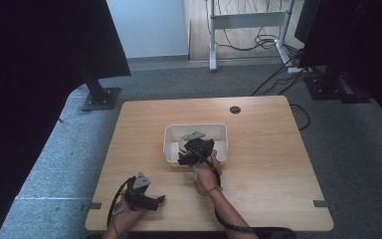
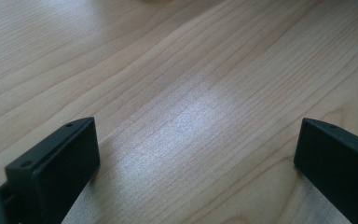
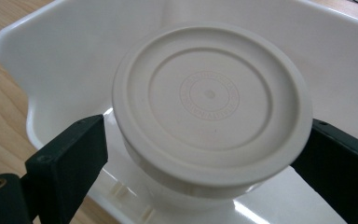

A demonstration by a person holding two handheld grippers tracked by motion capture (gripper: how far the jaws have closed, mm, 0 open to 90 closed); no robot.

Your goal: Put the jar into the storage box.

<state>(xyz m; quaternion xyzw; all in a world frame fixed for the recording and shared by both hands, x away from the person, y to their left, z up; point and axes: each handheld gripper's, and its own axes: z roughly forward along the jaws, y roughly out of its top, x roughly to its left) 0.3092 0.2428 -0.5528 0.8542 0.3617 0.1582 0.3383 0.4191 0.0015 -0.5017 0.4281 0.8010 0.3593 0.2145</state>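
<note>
Right gripper [image 3: 205,154] reaching into the white tub [image 1: 171,144] at mid-table, jaws spread wide on either side of a round lidded jar [image 3: 212,105], flanking it just below the lid, contact unclear. Tub walls close behind. Left gripper [image 2: 196,158] wide open, empty, low over bare table [image 2: 177,70] near the front edge, well apart.

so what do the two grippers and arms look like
Both grippers are black. The left gripper and right gripper each carry a grey three-cornered plate on top and trail a black cable along the forearm. Their fingers are flat, blocky black pads with small screw holes. The forearms are bare, no sleeves.
</note>
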